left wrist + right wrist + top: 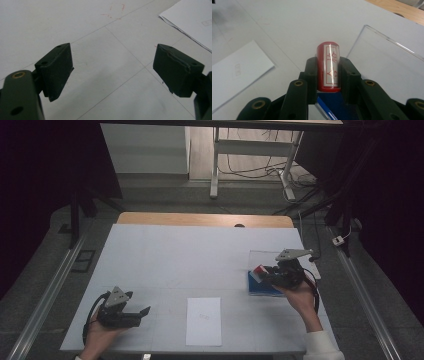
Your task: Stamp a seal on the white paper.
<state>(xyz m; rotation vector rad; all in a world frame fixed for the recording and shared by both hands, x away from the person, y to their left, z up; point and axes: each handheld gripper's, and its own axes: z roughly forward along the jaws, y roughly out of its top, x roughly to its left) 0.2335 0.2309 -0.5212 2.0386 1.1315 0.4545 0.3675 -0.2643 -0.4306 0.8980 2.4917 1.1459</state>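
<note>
The right gripper [328,75] fingers clamp a red stamp [328,67], left gripper [112,70] fingers wide, above the white table [165,265].

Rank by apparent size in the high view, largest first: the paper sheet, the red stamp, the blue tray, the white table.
1. Table
2. Paper sheet
3. Blue tray, partly hidden by the right tongs
4. Red stamp, mostly covered, so its full size is unsure

My black right gripper [328,75] clamps a red stamp [328,67] whose white label bears red characters, above a blue-bottomed clear box [263,285] near the white tabletop's [165,260] right edge.
</note>
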